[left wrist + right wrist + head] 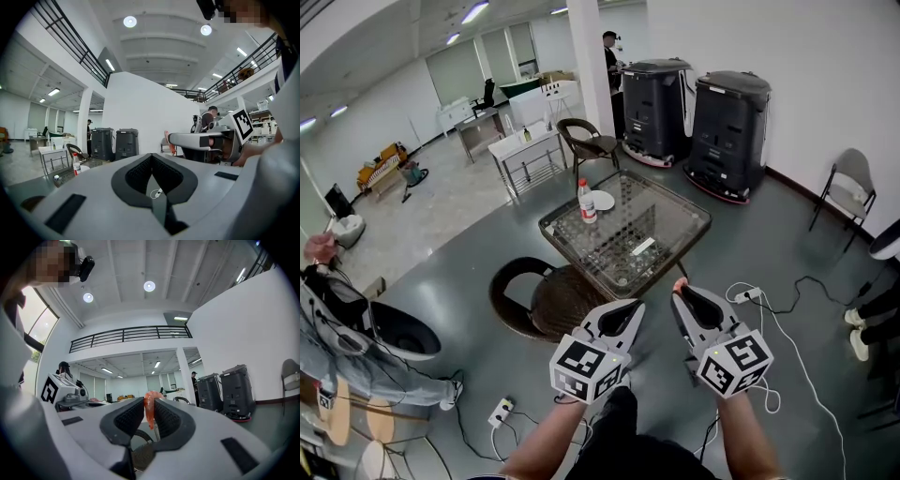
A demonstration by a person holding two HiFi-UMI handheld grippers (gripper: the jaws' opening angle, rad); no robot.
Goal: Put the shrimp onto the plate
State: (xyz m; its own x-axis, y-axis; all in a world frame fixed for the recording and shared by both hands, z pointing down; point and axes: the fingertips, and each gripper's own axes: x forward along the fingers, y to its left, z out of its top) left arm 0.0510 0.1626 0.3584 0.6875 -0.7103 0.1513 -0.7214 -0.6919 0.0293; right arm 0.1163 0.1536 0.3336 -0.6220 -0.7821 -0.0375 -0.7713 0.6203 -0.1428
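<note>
An orange-pink shrimp [149, 409] is pinched between the jaws of my right gripper [149, 404]; in the head view its tip [680, 282] pokes out of my right gripper [679, 291], held in the air short of the glass table [666, 234]. A white plate [602, 200] lies at the table's far left corner beside a red-labelled water bottle [587, 202]. My left gripper [636, 307] is shut with nothing in it, level with the right one. In the left gripper view the left gripper [152, 165] shows its pads closed together, and the bottle [76, 164] and plate [85, 168] appear far left.
A dark wicker chair [546, 300] stands between me and the table, another chair [586, 142] behind it. Two black machines [697, 117] stand by the wall. A power strip and cables [769, 309] lie on the floor at right. People stand at the far left and back.
</note>
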